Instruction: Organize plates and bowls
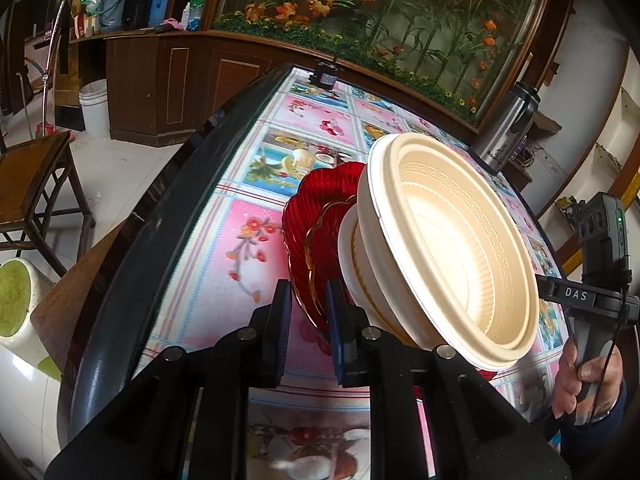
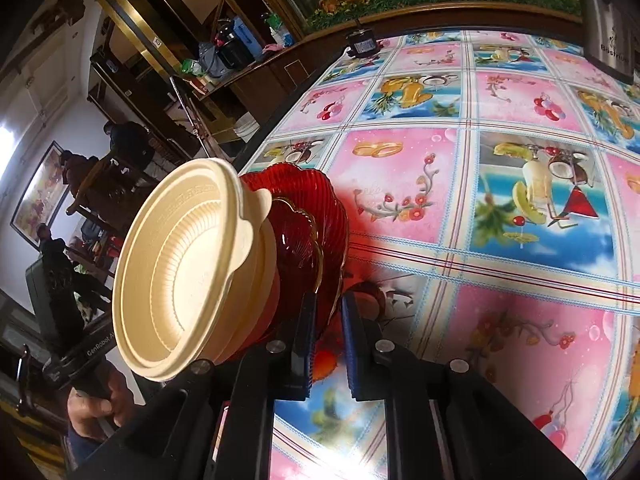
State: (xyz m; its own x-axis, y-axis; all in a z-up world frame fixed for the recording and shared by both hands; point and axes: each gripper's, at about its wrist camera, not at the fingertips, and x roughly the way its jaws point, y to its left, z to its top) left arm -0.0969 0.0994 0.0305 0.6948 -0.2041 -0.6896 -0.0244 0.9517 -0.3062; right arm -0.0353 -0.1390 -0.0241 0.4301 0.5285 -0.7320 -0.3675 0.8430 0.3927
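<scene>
A stack of red ribbed glass plates (image 1: 320,208) with cream plastic bowls (image 1: 448,240) nested on top is held up on edge over the flowered tablecloth (image 1: 240,248). My left gripper (image 1: 308,312) is shut on the rim of the red plates at one side. My right gripper (image 2: 328,324) is shut on the rim of the red plates (image 2: 312,216) at the opposite side, with the cream bowls (image 2: 184,264) facing left in the right wrist view. The stack is tilted, nearly on its side.
A steel thermos (image 1: 508,128) stands at the table's far right. A small black device (image 1: 324,78) sits at the far edge. A wooden chair (image 1: 36,184) and a white bucket (image 1: 94,108) stand on the floor at the left. The dark table rim (image 1: 160,216) runs along the left.
</scene>
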